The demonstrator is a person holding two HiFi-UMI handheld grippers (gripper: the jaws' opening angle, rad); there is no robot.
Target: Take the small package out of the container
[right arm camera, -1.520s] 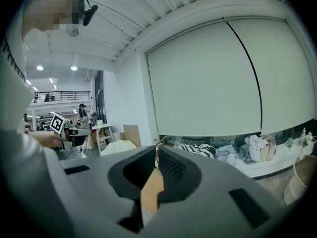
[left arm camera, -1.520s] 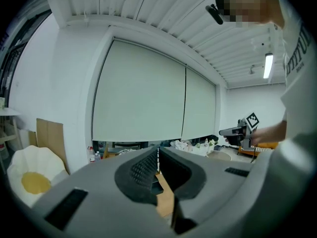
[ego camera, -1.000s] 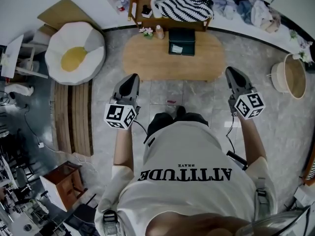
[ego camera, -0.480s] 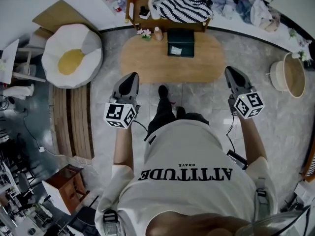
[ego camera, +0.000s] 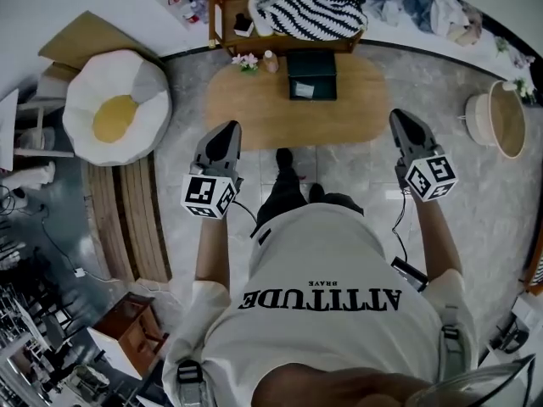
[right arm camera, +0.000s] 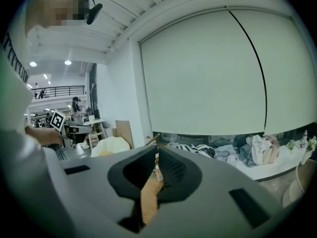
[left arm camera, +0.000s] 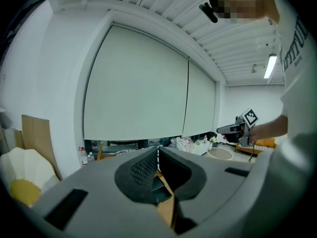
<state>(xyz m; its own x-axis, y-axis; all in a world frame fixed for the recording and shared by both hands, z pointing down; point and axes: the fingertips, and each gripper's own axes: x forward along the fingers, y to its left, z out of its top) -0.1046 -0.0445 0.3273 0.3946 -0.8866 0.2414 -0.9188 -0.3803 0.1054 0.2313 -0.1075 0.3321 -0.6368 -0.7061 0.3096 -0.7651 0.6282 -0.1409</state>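
Observation:
A dark green container (ego camera: 311,76) stands at the far side of a low oval wooden table (ego camera: 263,108), and a small pale package (ego camera: 304,84) lies inside it. My left gripper (ego camera: 226,132) hovers over the table's near left edge, jaws shut and empty. My right gripper (ego camera: 400,120) is level with it past the table's near right edge, also shut with nothing held. In the left gripper view the pads of the left gripper (left arm camera: 158,152) meet at the tip. The right gripper view shows the right gripper (right arm camera: 157,155) the same way, with the table's wood (right arm camera: 148,197) below.
A wooden bench with a striped cloth (ego camera: 310,11) stands behind the table. A small flower vase (ego camera: 248,60) and a bottle (ego camera: 270,59) sit on the table's far left. An egg-shaped cushion (ego camera: 114,108) lies left, a woven basket (ego camera: 501,121) right. The person's foot (ego camera: 284,159) nears the table.
The person has stepped toward the table, one foot coming forward. Both grippers have moved ahead with them, so the table and container lie closer. Both stay shut.

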